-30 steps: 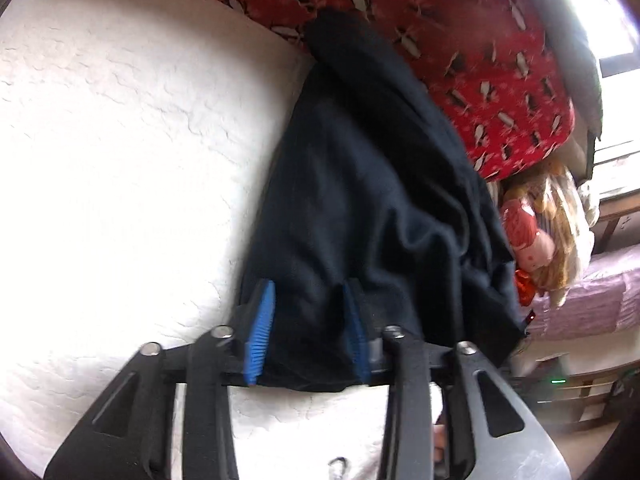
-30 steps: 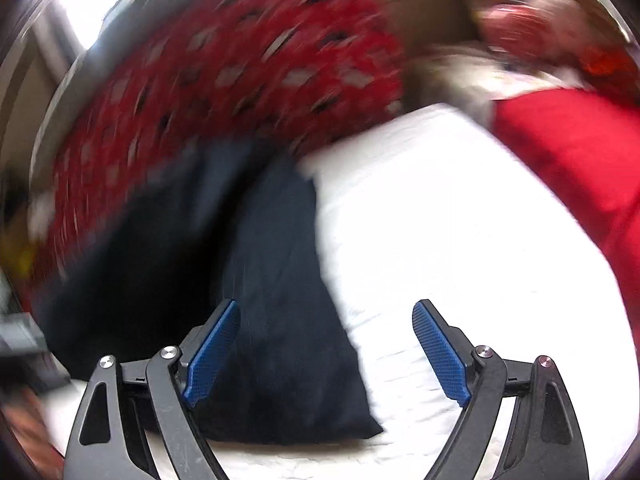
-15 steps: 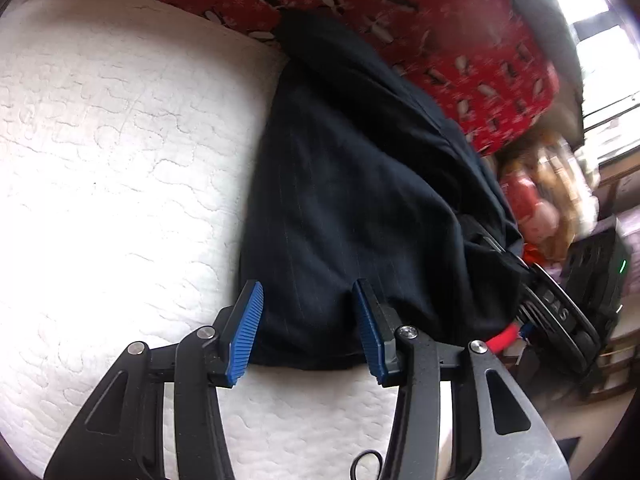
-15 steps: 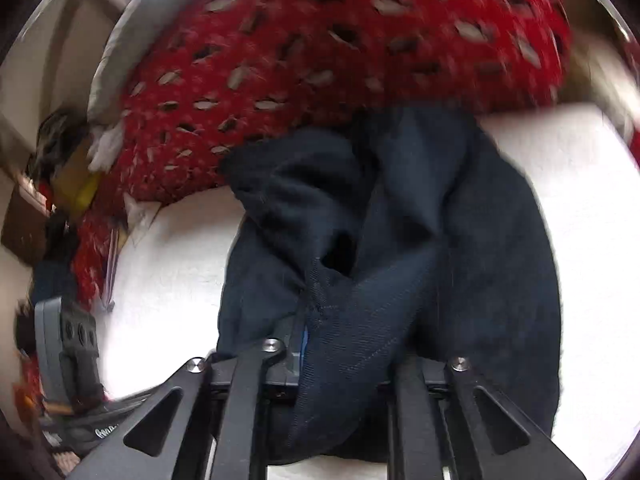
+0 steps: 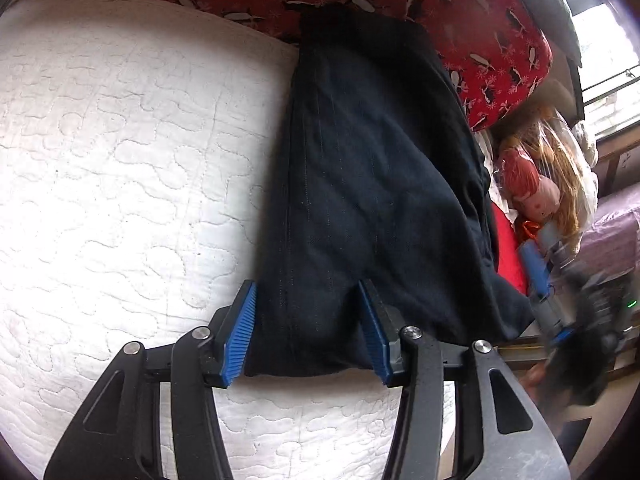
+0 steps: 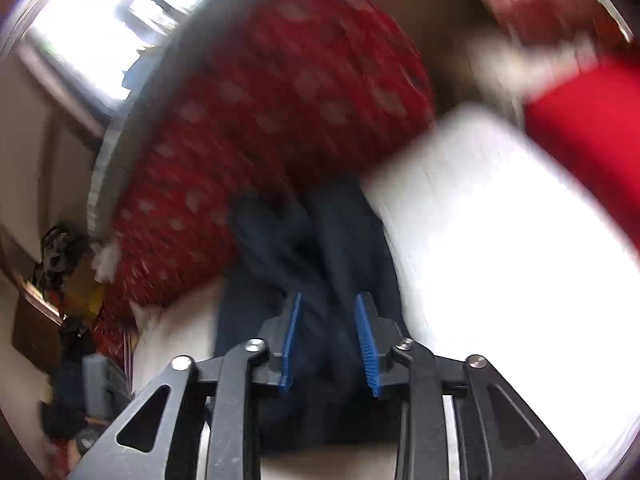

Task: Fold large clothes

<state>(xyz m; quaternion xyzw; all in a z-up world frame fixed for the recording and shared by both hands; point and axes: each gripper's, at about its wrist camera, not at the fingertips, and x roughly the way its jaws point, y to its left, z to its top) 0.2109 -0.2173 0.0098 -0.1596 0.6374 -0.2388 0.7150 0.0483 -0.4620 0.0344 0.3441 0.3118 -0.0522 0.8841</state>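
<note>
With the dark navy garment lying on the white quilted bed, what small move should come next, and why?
Probably close the left claw on the near hem of the dark navy garment: its blue pads stand apart with that hem between them. The right claw seems pinched on bunched cloth, though that view is blurred. Then both could lift it over the white quilted bed.

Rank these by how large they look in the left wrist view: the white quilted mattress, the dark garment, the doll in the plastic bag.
1. White quilted mattress
2. Dark garment
3. Doll in the plastic bag, farther back, so it may look smaller than it is.
</note>
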